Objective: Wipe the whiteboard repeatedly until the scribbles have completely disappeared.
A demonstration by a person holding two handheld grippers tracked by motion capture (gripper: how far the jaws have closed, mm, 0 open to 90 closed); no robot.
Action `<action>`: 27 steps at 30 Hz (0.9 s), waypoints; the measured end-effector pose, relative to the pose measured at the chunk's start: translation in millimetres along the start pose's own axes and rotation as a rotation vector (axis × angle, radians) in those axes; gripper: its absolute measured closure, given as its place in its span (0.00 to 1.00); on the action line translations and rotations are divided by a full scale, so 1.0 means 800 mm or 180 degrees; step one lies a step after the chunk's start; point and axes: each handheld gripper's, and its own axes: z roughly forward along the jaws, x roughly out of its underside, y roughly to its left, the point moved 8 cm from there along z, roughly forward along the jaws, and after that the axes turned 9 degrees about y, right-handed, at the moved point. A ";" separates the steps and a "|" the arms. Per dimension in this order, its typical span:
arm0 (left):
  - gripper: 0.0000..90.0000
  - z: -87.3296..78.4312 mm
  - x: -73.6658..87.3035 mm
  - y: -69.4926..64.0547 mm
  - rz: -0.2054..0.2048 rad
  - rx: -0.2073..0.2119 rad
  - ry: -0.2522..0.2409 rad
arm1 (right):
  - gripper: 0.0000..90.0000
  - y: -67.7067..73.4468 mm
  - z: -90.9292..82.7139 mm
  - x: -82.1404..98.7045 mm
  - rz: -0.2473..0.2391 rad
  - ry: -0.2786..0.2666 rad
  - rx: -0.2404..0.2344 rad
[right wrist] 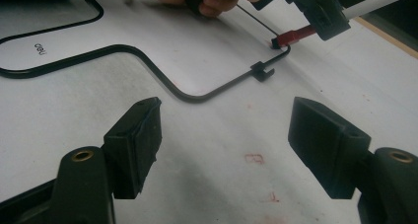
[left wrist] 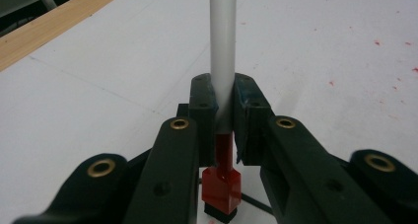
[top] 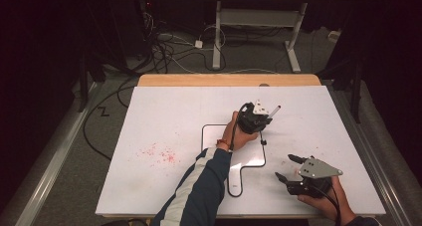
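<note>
My left gripper [top: 263, 118] is shut on a white-barrelled marker [top: 274, 109] above the right edge of a small black-rimmed whiteboard [top: 249, 155]. In the left gripper view the jaws [left wrist: 224, 93] clamp the marker [left wrist: 223, 46] crosswise, its red end with a black tip pointing back toward the camera. My right gripper [top: 286, 167] rests open to the right of the board, nothing between its fingers. In the right gripper view my open gripper [right wrist: 226, 135] faces the board's rim [right wrist: 123, 49], and the marker's red end [right wrist: 296, 36] touches down by the board's corner.
A white table top [top: 164, 116] carries red ink smudges [top: 159, 154] at the left. Its far edge is a wooden strip [top: 229, 80]. A small black clip [right wrist: 261, 71] sits on the board's rim. Cables and a desk frame [top: 259, 32] stand on the floor beyond.
</note>
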 end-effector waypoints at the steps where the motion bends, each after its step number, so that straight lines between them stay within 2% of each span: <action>1: 0.87 0.001 0.000 0.000 0.0000 0.0003 0.0010 | 0.33 -0.001 0.000 0.000 -0.0001 -0.0008 0.0004; 5: 0.87 -0.004 0.006 0.004 -0.0095 0.0048 0.0057 | 0.33 -0.001 0.000 0.000 -0.0008 -0.0004 -0.0001; 7: 0.87 -0.009 0.014 0.008 -0.0130 0.0065 0.0093 | 0.33 0.000 0.000 0.000 -0.0004 0.0000 0.0003; 9: 0.87 -0.016 0.023 0.012 -0.0111 0.0037 0.0138 | 0.33 0.000 -0.001 0.000 -0.0003 -0.0007 0.0010; 12: 0.87 -0.028 0.038 0.020 -0.0172 0.0032 0.0153 | 0.33 0.000 -0.001 -0.001 0.0003 -0.0001 0.0017; 14: 0.87 -0.038 0.043 0.025 -0.0215 0.0015 0.0123 | 0.33 0.001 0.000 -0.001 0.0000 0.0007 0.0022; 20: 0.87 -0.073 0.058 0.027 -0.0218 0.0041 0.0033 | 0.33 0.001 0.001 -0.002 0.0016 0.0002 0.0010; 22: 0.87 -0.089 0.061 0.027 -0.0196 0.0010 -0.0044 | 0.33 0.000 0.001 -0.002 0.0034 0.0001 0.0015; 24: 0.87 -0.105 0.065 0.027 -0.0231 0.0053 -0.0138 | 0.33 -0.001 0.001 -0.003 0.0052 0.0000 0.0044; 27: 0.87 -0.125 0.071 0.024 -0.0228 0.0043 -0.0215 | 0.33 -0.003 0.000 -0.004 0.0103 -0.0016 0.0057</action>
